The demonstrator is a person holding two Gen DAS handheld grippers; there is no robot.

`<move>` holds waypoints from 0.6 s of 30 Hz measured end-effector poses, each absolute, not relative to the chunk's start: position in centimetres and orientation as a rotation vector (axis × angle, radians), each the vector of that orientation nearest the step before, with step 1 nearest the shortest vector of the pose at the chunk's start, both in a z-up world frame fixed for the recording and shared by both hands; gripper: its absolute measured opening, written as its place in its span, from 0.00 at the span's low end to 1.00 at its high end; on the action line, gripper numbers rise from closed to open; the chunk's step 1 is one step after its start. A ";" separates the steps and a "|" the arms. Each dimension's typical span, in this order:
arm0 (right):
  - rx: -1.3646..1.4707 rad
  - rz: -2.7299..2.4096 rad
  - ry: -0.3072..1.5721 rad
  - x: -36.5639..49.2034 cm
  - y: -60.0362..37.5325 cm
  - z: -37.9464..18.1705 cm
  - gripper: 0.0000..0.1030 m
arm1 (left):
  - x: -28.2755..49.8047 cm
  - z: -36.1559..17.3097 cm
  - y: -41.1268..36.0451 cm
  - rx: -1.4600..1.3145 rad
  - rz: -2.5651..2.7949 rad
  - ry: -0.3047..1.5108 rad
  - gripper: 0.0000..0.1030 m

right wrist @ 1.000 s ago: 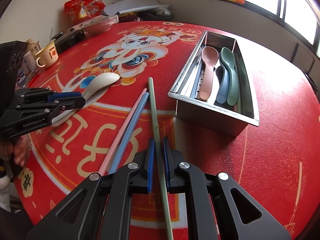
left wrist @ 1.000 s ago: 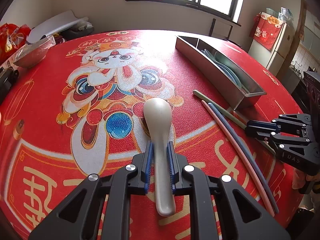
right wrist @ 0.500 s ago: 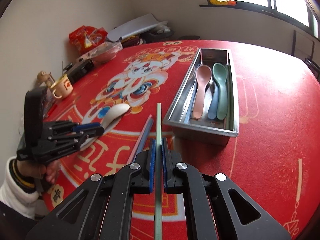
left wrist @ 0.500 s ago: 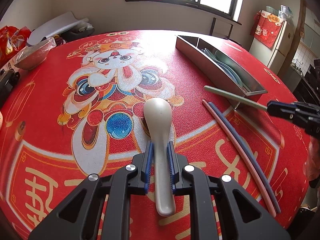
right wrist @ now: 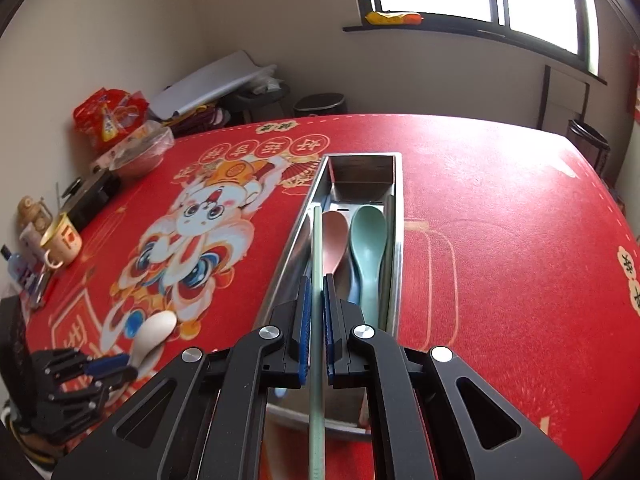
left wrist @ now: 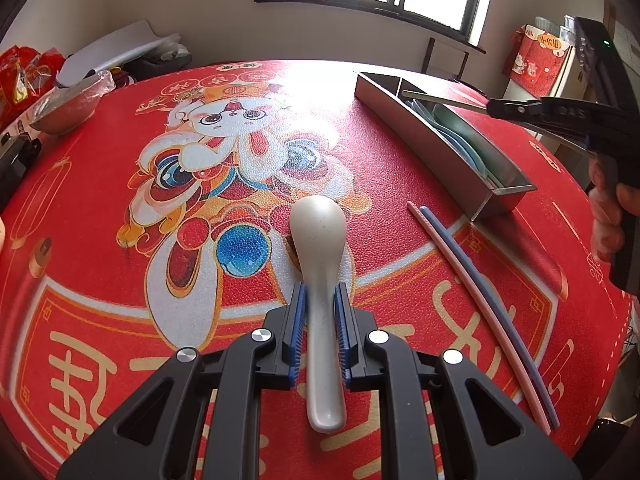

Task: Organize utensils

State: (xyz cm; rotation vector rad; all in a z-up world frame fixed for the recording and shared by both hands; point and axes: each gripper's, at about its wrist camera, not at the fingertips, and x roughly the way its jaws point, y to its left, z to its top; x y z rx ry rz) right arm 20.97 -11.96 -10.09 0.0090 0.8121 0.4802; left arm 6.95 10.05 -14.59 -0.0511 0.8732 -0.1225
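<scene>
One green chopstick [right wrist: 317,280] is pinched tight in the right gripper [right wrist: 316,320], hanging above the steel tray [right wrist: 396,240] with its long axis along the tray's; the left gripper [left wrist: 320,332] clamps the white spoon [left wrist: 318,236], farther from the tray.

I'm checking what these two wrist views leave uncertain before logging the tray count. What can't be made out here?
- Metal tray, right wrist view: its near end and the spoon handles are hidden behind the right gripper and the green chopstick.
- Blue spoon: mostly covered by the pink spoon and green spoon.
- Tray contents, left wrist view: its near wall hides them.
- White spoon: whether it touches the table can't be told.
</scene>
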 end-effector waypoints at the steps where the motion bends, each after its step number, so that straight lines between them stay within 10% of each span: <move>1: 0.014 0.467 0.819 21.9 -11.7 -10.3 0.06 | 7.0 -14.6 10.0 -0.051 -0.122 0.873 0.14; 18: 0.259 0.523 1.039 26.3 -9.3 -14.8 0.09 | 7.0 -14.6 10.1 -0.055 -0.125 0.874 0.15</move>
